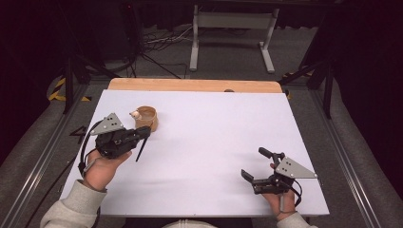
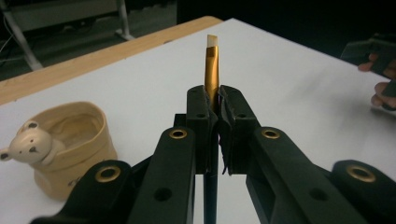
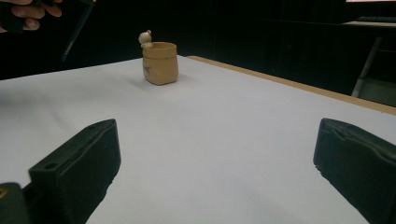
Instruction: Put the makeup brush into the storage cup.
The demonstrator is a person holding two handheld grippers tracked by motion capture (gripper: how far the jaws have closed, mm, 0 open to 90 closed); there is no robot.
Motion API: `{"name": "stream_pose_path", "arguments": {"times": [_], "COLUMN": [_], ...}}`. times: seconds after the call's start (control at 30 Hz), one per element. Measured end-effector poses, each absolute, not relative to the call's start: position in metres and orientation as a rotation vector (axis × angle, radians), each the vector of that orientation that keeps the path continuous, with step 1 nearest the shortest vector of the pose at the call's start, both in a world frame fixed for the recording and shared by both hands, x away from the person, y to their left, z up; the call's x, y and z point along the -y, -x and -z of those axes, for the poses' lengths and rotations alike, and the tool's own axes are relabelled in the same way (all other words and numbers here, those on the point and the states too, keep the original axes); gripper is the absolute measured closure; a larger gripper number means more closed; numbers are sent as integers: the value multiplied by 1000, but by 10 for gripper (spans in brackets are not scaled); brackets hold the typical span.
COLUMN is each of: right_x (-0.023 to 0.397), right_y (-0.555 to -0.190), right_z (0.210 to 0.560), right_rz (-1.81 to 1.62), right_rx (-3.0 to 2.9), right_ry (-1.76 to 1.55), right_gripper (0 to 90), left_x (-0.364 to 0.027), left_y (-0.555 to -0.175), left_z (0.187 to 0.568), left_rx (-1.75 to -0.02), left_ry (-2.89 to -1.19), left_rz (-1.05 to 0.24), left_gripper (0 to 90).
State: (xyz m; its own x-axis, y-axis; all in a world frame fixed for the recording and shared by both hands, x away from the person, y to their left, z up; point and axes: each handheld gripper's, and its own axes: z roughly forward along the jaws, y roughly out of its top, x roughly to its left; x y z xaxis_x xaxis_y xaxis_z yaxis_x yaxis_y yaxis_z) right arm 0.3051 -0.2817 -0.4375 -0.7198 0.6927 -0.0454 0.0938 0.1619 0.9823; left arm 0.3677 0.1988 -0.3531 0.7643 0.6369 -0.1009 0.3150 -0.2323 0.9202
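One paintbrush [image 2: 211, 70] is the thing in hand: a flat brush with a gold ferrule and pale bristle tip, clamped between the pads of the left gripper [image 2: 212, 100], whose jaws are pressed tight onto it near the ferrule. In the left gripper view the bristle end sticks out past the jaw tips, and the dark handle runs back between the jaws; in the high view the handle [image 1: 141, 148] hangs down and slants toward the table. Just beside it stands a tan ceramic cup [image 1: 146, 118] with a small bear figure [image 2: 29, 142] on its rim, upright on the white table cover [image 1: 214, 137].

The likely step is to put the brush into that cup. To do it well, bring the free handle end over the cup's mouth, turn the brush close to upright, and lower it inside the rim before easing the grip, keeping clear of the bear. The cup looks light, so a sideways knock could tip it.

Well apart, the right gripper [image 1: 260, 176] rests low near the table's near edge, jaws spread wide and holding nothing.
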Motion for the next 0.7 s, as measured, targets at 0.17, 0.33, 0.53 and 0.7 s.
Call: {"name": "stream_pose_path", "arguments": {"times": [0.17,0.33,0.53,0.7], "right_x": [282,282,282,282], "right_y": [-305,-305,-305,-305], "right_z": [437,438,438,438], "right_rz": [-1592,-1595,-1601,-1604], "right_rx": [-1951,-1957,-1955,-1954], "right_ry": [-738,-743,-739,-741], "right_gripper": [10,10,10,10], "left_x": [-204,-210,-212,-209], "left_y": [-373,-378,-383,-388], "left_z": [358,359,359,356], "left_rx": [-712,-689,-640,-619], "left_ry": [-1732,-1664,-1626,-1613], "left_rz": [-334,-322,-337,-347], "left_gripper": [831,831,831,831]}}
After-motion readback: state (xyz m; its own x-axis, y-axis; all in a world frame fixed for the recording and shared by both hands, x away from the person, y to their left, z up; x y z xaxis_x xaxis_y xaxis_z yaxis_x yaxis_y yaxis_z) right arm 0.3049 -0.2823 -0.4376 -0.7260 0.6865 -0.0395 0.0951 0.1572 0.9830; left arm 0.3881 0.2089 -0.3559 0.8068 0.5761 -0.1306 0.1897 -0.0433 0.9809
